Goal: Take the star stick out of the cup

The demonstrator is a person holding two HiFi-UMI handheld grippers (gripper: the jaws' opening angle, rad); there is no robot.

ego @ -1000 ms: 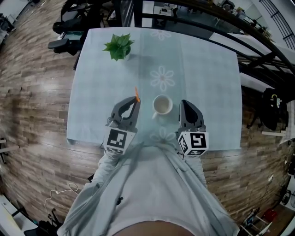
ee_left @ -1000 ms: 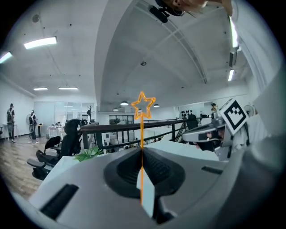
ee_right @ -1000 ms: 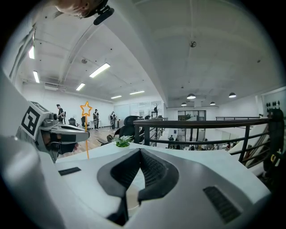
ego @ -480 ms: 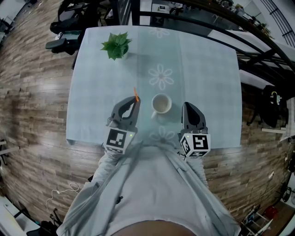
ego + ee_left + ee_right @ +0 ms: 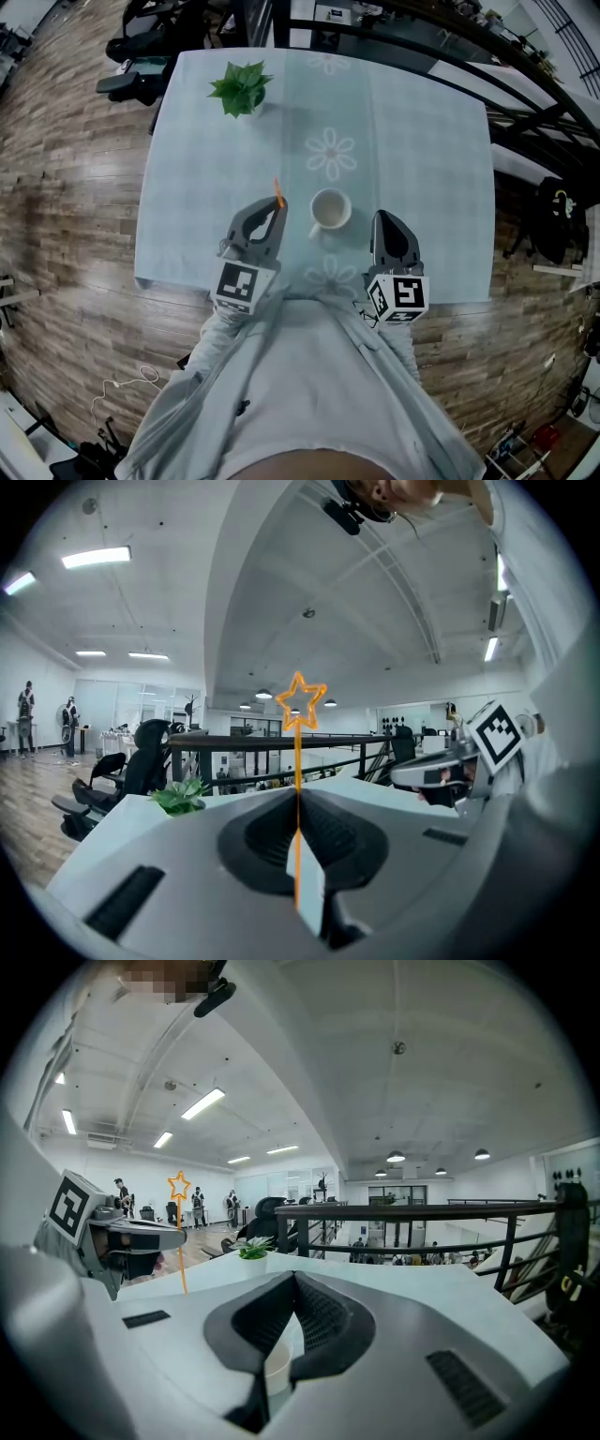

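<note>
The star stick [image 5: 298, 733] looks light and bendy; the left gripper [image 5: 298, 799], centre frame, is clamped on its lower shaft; the right gripper [image 5: 293, 1283] is closed, empty

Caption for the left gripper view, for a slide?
Left gripper holding the orange star stick upright between shut jaws, potted plant on the table behind.

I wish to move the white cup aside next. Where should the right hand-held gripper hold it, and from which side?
Pinch the white cup at its rim, one jaw inside, one outside, coming from above on its right side, nearest the right hand-held gripper. It stands upright, mouth open; its handle seems to point left.
</note>
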